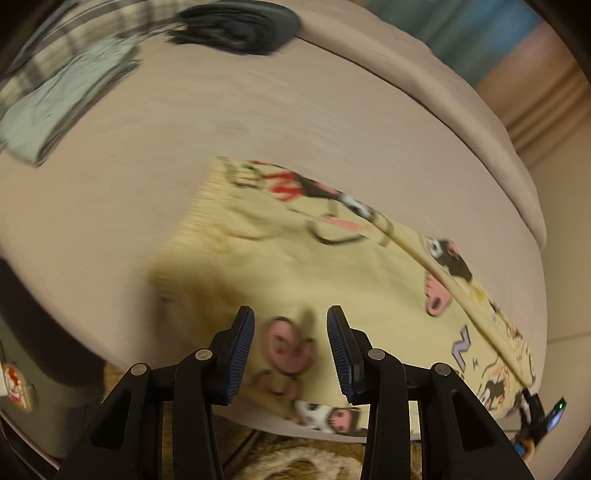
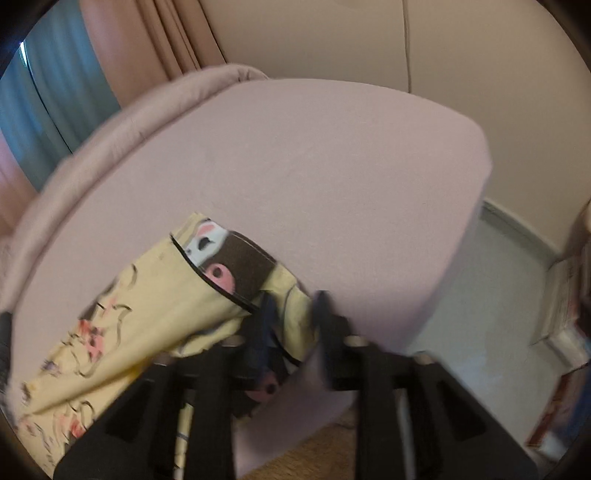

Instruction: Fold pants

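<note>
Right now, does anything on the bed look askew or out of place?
Yes. The pants lie rumpled, one edge folded over in a ridge, and their near edge hangs off the bed. Both grippers, left and right, are open above them.

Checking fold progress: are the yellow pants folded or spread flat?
Folded, partly: the yellow pants lie doubled, one layer's edge running diagonally over another on the bed.

A pinkish-beige bed (image 1: 295, 122) carries yellow printed pants (image 1: 295, 251) near its front edge. At its far side lie a folded grey-green garment (image 1: 62, 107), a dark bundle (image 1: 236, 27) and plaid cloth (image 1: 74, 40).
</note>
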{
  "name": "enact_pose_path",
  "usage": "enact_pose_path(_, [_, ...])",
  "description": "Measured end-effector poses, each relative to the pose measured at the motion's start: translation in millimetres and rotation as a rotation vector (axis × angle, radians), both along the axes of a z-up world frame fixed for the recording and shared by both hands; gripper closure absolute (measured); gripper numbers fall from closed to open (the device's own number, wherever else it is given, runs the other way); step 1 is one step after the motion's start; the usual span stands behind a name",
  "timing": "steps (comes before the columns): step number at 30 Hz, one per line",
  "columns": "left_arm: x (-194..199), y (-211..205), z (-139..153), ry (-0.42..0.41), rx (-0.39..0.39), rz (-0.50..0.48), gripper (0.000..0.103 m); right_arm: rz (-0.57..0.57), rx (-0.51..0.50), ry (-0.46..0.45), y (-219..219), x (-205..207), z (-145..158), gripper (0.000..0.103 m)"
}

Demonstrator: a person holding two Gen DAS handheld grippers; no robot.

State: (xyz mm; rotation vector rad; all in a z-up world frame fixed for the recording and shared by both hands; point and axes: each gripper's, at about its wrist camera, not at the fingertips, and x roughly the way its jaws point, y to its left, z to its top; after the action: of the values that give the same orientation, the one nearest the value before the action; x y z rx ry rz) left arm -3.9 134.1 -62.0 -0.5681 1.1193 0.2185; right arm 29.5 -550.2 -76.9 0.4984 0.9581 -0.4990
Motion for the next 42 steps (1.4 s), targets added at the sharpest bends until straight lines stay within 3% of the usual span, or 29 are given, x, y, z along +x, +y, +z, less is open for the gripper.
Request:
enact_pose_path(1, [-4.5,8.0,0.4,-0.001,0.002,0.020,0.064,-0.009,-0.001,0.006,-1.5,0.9,2.0,0.028])
enact_pose_path(8, [-38.0,61.6,-0.8,0.000,0.011,0.209,0.064,0.045,-0.056,-0.010,14.8,-8.4,34.2,0.029])
enact_pose_path(16, [-27.9,59.2,-27.3,-0.048,-0.140,0.200,0.064,0.115,0.010,0.022,33.2,8.9,14.3,0.028])
enact_pose_path(18, [-23.2,59.8,-34.3,-0.043,-0.129,0.221,0.090,0.122,0.017,0.036,33.6,10.3,6.5,0.026])
enact_pose_path(21, [-26.0,62.9,-37.5,-0.037,-0.142,0.260,0.092,0.126,0.013,0.064,33.4,8.2,0.9,0.026])
enact_pose_path(26, [-38.2,63.0,-17.9,-0.056,-0.085,0.244,0.092,0.127,0.028,0.064,33.0,-4.7,10.1,0.027])
enact_pose_path(29, [-32.2,65.4,-33.5,-0.018,-0.086,0.228,0.089,0.121,0.013,0.076,30.6,-5.8,15.2,0.027])
enact_pose_path(31, [-28.0,62.7,-48.4,0.017,-0.063,0.215,0.086,0.125,-0.003,0.071,30.6,3.9,21.6,0.027])
enact_pose_path(35, [-21.6,46.6,-41.1,0.030,0.058,0.163,0.086,0.156,-0.021,0.027,24.0,20.7,41.1,0.027])
enact_pose_path(42, [-22.8,46.3,-40.5,0.024,0.040,0.187,0.086,0.266,0.063,0.030,5.0,82.8,32.2,0.026])
